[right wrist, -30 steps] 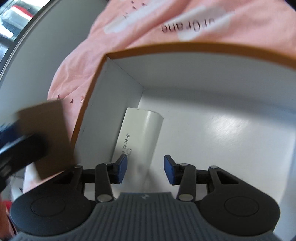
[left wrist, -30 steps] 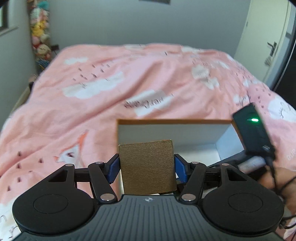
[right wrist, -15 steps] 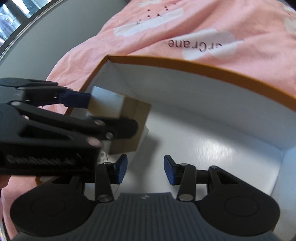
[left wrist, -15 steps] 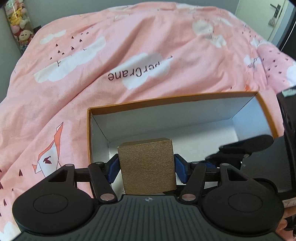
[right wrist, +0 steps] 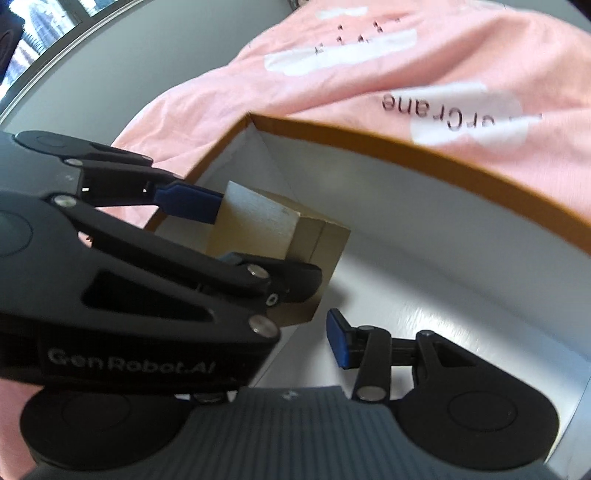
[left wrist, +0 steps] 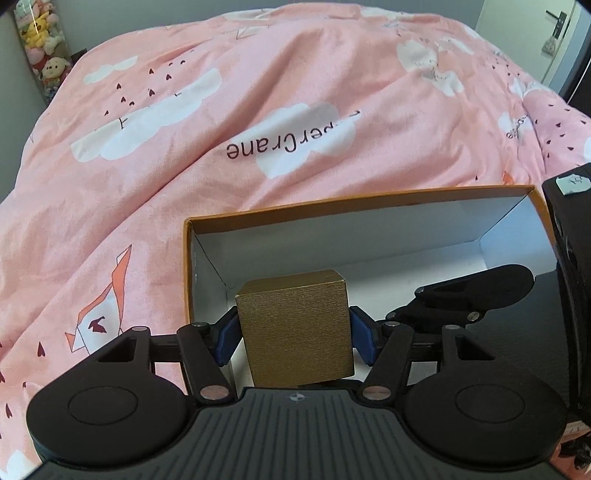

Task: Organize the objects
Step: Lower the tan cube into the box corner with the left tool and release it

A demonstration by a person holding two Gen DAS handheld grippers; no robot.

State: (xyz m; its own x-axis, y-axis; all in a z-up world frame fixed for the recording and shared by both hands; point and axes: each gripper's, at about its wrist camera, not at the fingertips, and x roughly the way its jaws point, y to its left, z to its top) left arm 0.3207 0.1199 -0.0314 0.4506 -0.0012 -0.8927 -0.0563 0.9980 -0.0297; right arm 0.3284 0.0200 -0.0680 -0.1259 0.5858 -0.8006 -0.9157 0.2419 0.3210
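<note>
My left gripper [left wrist: 295, 334] is shut on a gold-brown cube box [left wrist: 295, 325] and holds it inside the near left corner of an open orange-rimmed cardboard box [left wrist: 354, 199] with a white inside. In the right wrist view the left gripper [right wrist: 218, 236] grips the cube [right wrist: 314, 251] from the left, above the box floor [right wrist: 424, 295]. My right gripper [right wrist: 291, 343] is open and empty inside the box, just right of the cube; its left finger is hidden behind the left gripper. The right gripper's finger [left wrist: 469, 291] shows at the right in the left wrist view.
The box sits on a bed with a pink duvet [left wrist: 258, 110] printed with white clouds. Stuffed toys [left wrist: 40, 48] stand by the wall at the far left. A door [left wrist: 554, 29] is at the far right.
My left gripper has carried the cube over the box rim and lower into its left corner. The white tube seen on the box floor earlier is now hidden behind the left gripper.
</note>
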